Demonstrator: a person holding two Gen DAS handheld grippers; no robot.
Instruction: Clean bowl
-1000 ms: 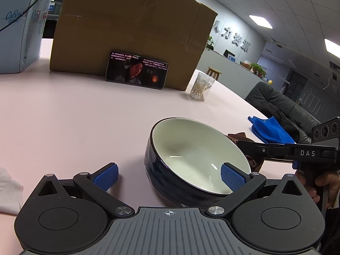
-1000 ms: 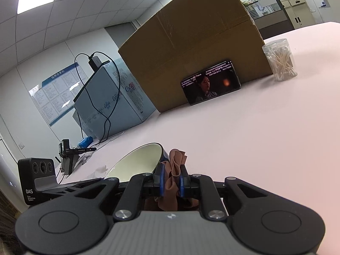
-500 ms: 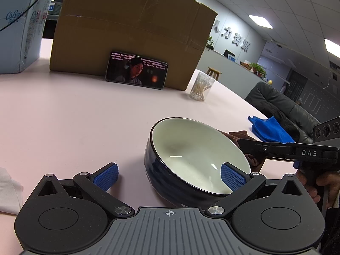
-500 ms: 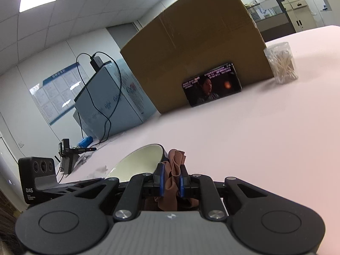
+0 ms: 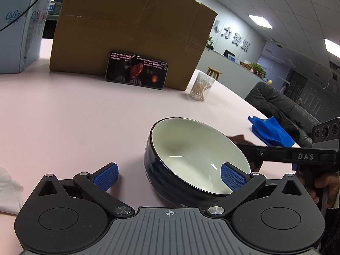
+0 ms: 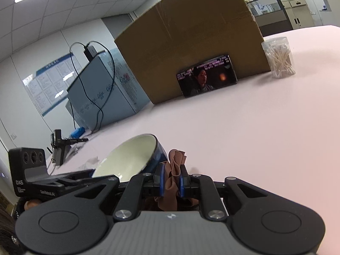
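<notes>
A bowl [image 5: 191, 155], dark blue outside and white inside, stands on the pink table [image 5: 74, 116]. My left gripper [image 5: 169, 175] is open, its right pad over the bowl's near rim and its left pad on the table side. My right gripper [image 6: 171, 182] is shut on a brown cloth [image 6: 175, 170] and sits just right of the bowl [image 6: 129, 159], level with its rim. The right gripper's body [image 5: 286, 154] and the cloth's tip [image 5: 238, 138] show beyond the bowl in the left wrist view.
A large cardboard box [image 5: 131, 31] stands at the back with a phone [image 5: 137, 70] leaning on it. A jar of cotton swabs [image 5: 200, 87] is to its right. A blue cloth [image 5: 269, 131] lies at the table's right edge. A light blue carton [image 5: 19, 31] stands back left.
My right gripper has moved with the brown cloth closer to the bowl's rim and tilted. The left gripper and the bowl have stayed in place.
</notes>
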